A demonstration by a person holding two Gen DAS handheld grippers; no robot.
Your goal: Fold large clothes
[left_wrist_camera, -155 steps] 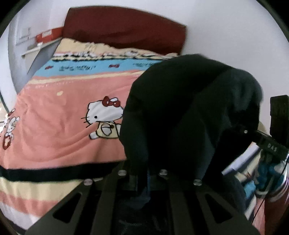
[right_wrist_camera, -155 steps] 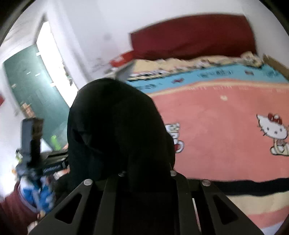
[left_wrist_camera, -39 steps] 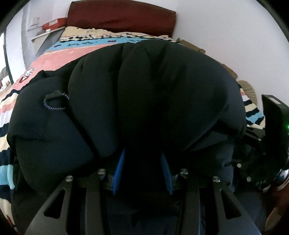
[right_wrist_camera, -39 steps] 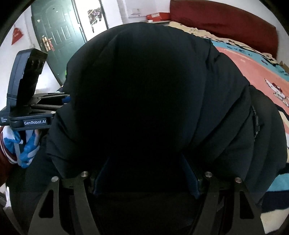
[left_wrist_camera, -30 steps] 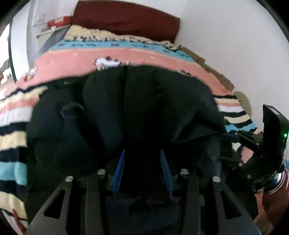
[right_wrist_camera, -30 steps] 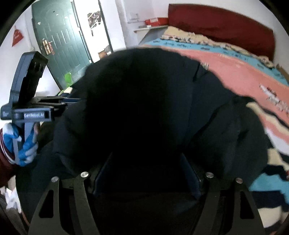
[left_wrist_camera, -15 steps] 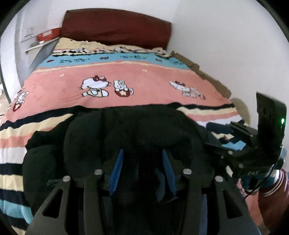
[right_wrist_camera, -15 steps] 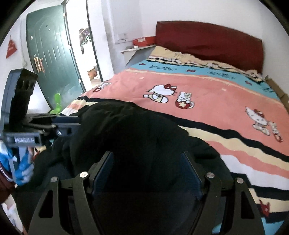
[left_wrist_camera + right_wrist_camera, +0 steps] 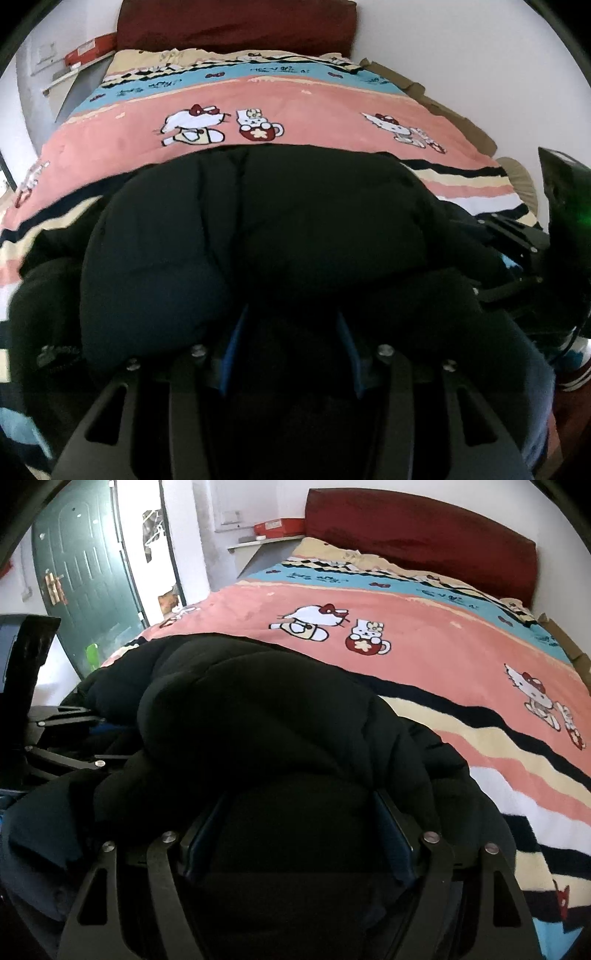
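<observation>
A big black puffer jacket lies bunched at the near end of the bed, also in the right wrist view. My left gripper is shut on a thick fold of the jacket; padding bulges between and over its blue-edged fingers. My right gripper is shut on another fold of the jacket, which fills the space between its fingers. Each gripper shows at the edge of the other's view, the right one in the left wrist view and the left one in the right wrist view.
The bed has a pink, blue and striped cartoon-cat cover and a dark red headboard. A white wall runs along the right. A green door and a small shelf stand to the left.
The jacket came down from in front of both cameras onto the bed, uncovering the bedspread. Over the last half second both grippers moved a little lower and closer to the heap.
</observation>
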